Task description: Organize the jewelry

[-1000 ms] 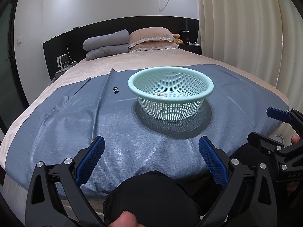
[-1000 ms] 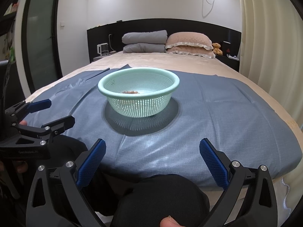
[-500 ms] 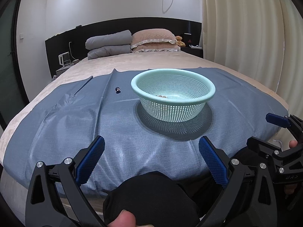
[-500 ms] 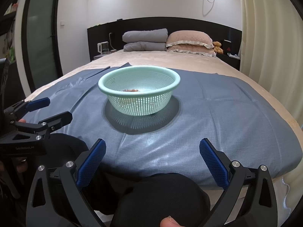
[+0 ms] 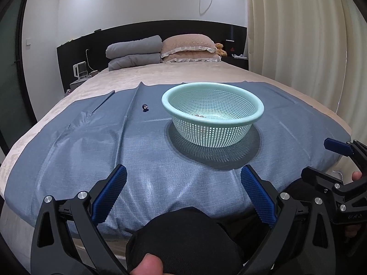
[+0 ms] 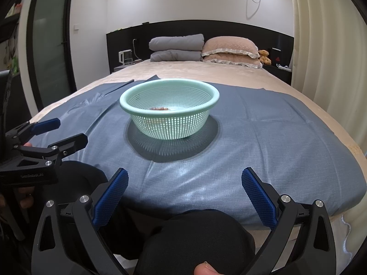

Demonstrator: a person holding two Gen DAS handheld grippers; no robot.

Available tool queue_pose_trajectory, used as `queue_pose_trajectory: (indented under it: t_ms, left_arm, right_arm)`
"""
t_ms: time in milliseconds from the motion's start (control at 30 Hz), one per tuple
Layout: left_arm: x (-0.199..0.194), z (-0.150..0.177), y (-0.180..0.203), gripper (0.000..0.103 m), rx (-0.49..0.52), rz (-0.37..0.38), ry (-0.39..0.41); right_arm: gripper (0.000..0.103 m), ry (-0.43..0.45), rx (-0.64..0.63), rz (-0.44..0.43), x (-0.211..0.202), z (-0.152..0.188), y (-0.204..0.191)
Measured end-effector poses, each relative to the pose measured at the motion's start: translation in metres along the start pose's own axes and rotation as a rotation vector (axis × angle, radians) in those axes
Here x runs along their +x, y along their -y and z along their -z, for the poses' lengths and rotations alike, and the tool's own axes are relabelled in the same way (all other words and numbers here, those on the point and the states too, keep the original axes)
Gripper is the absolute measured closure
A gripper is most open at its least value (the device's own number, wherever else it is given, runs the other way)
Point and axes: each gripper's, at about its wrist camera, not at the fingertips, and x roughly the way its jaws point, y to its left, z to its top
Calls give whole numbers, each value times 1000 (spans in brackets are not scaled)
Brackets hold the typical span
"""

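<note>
Both grippers hang at the near edge of the bed, short of the blue-grey fabric sheet, jaws spread wide and holding nothing.

The item outstanding appears to be a small dark round bead-like piece of jewelry, lying on the sheet just left of the pale green perforated plastic basket, apart from its rim. It is too small to judge any long axis. It lies ahead and slightly left of centre of the left gripper, well beyond its blue ribbed pads. In the right wrist view the piece is not visible, apparently hidden behind the basket. The left gripper is judged the nearer.

Small pieces already rest in the basket bottom; their kind cannot be told.

A raised crease in the sheet runs close to the left of the piece. The right gripper stands clear of the route. No other obstruction is seen.
</note>
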Motion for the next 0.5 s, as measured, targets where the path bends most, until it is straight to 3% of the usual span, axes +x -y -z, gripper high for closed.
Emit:
queue_pose_trajectory:
  t_ms: [500]
  left_arm:
    - [-2, -1, 7, 6, 31, -14, 8]
  right_arm:
    - [8, -2, -1, -5, 1, 1, 0]
